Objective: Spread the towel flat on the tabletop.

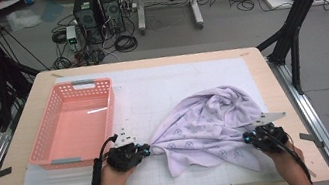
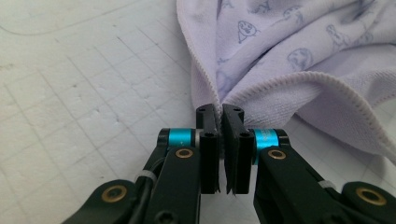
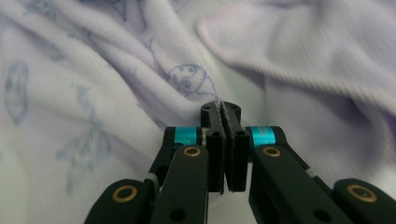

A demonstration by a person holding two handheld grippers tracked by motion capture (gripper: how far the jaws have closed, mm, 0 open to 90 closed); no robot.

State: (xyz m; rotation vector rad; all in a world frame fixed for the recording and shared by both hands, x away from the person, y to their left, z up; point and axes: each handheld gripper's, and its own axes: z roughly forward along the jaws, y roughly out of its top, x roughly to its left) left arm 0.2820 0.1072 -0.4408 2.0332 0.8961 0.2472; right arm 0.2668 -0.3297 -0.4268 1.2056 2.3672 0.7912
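Lavender towel (image 1: pixel 209 128) with a faint printed pattern is lying crumpled on the white gridded mat (image 1: pixel 153 97) covering the table (image 1: pixel 272 84), right of the empty pink basket (image 1: pixel 74 123). Both grippers are working at its 2 near edges: the left gripper (image 1: pixel 145 149) is pinching its left hem, while the right gripper (image 1: pixel 248 137) is sitting clenched at its right side, cloth bunching at the tips.
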